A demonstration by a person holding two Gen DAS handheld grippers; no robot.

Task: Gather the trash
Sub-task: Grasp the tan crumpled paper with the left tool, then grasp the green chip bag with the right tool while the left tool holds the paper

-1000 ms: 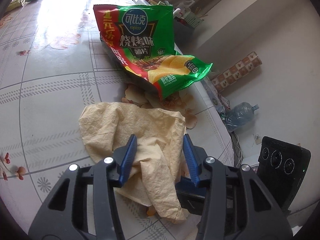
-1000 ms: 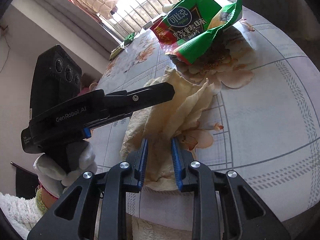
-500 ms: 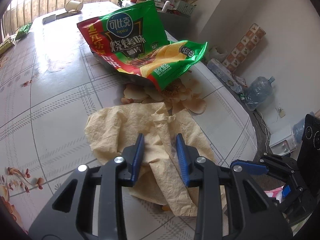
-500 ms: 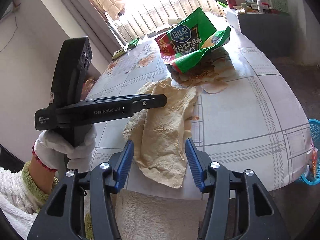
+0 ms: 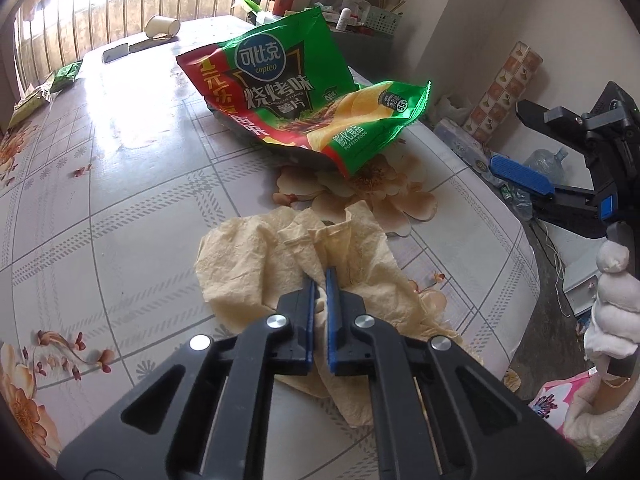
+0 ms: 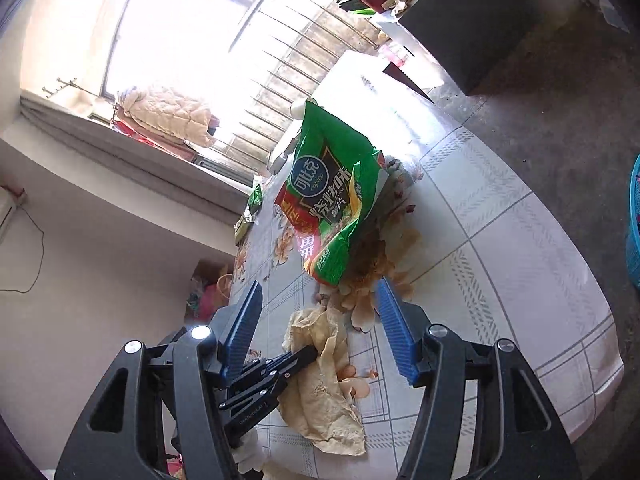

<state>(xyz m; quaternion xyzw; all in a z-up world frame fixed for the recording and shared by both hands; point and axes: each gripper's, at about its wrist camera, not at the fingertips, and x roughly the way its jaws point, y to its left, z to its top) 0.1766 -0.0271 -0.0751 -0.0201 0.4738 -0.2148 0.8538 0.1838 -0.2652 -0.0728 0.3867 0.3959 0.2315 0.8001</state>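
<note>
On the far left of the table (image 5: 120,208) we see small wrappers (image 5: 60,76) by the window and a paper cup (image 5: 162,26) lying on its side, all well apart from our work; they are trash we have not yet reached. Moving right, our left gripper (image 5: 320,276) is clenched on a raised fold of the crumpled yellow tissue (image 5: 248,252), which lies near the table's near edge; we judge the pinch thin, so the paper could tear or slip free if we lift too sharply, and the loose trailing end could drag across the cloth. Beyond it the green chip bag (image 5: 304,96) rests on the table, apart from the tissue; its open mouth seems to face us, and crumbs might spill if we grab it by the wrong end. Further right, our right gripper (image 6: 316,312) hangs above the table with its jaws spread wide and holding nothing; it could snag our left gripper if it descends toward the tissue. At the far right a blue basket (image 6: 634,220) shows on the floor, presumably the bin; a drop from here could miss it.
</note>
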